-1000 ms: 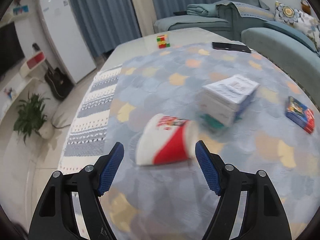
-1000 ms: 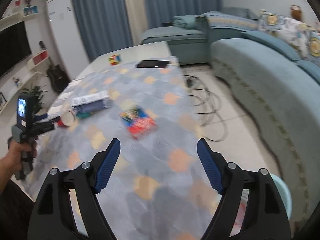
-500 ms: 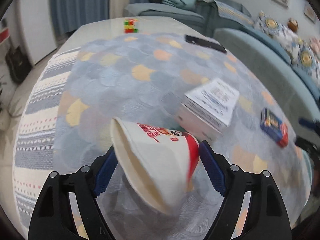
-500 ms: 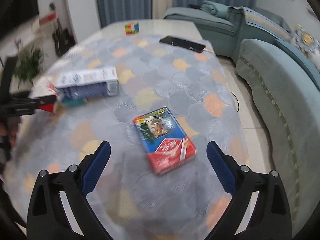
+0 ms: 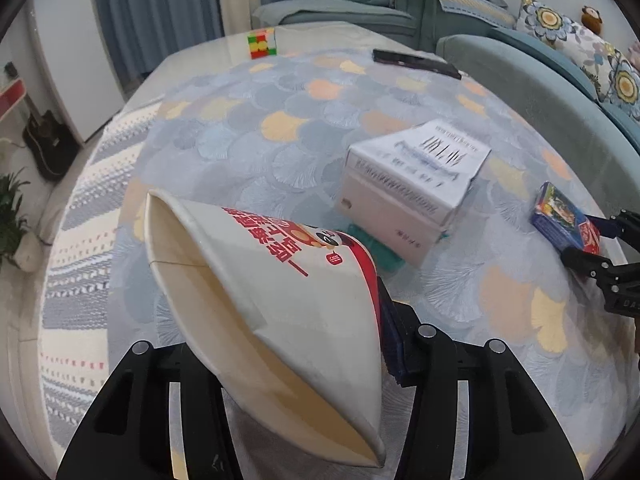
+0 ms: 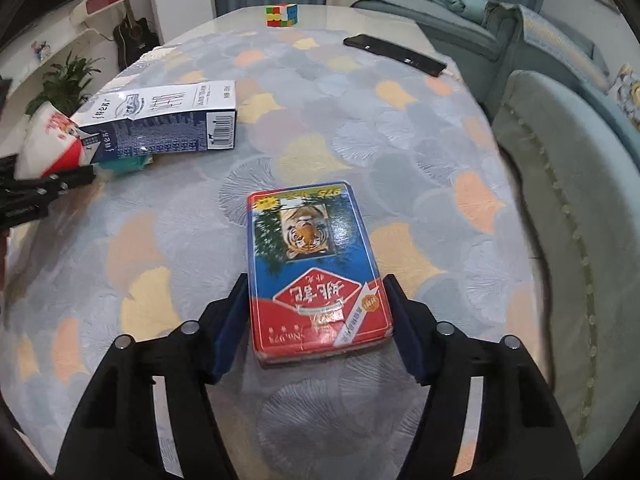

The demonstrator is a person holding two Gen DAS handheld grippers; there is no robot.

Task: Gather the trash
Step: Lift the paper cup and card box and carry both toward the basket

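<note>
- Currently, left wrist view: the left gripper [image 5: 296,344] has just been closing on the crushed paper cup [image 5: 276,304]. Rim is folded flat and the cup sits between the jaws; the blue pad on the right side presses the red band. The other pad is hidden behind the cup wall, so contact there is judged, not seen.
- Advice for this step: squeeze only until the flattened wall stops giving, then lift straight off the patterned tablecloth [image 5: 304,128]. A paper cup this soft will likely slide out if the lift is tilted.
- Nearby: white carton [image 5: 412,184] just beyond the cup, with something teal under its near corner; keep the lift clear of it.
- Pose: gripper pitched steeply down toward the table, cup mouth facing left in the picture.
- Right wrist view: the right gripper [image 6: 316,320] has just been closing around the playing-card box [image 6: 316,264]. Both blue pads lie along the box's long sides at its red end; the box lies flat on the cloth. I judge this a grip.
- Advice: hold near the end gives leverage against the grip, so raise slowly and keep the box level.
- Pose: pitched steeply down, jaws level across the box. The other gripper and its cup show at the left edge.
- Rubik's cube [image 6: 282,15] and a black phone [image 6: 394,55] lie at the far end, well apart; probably not trash.
</note>
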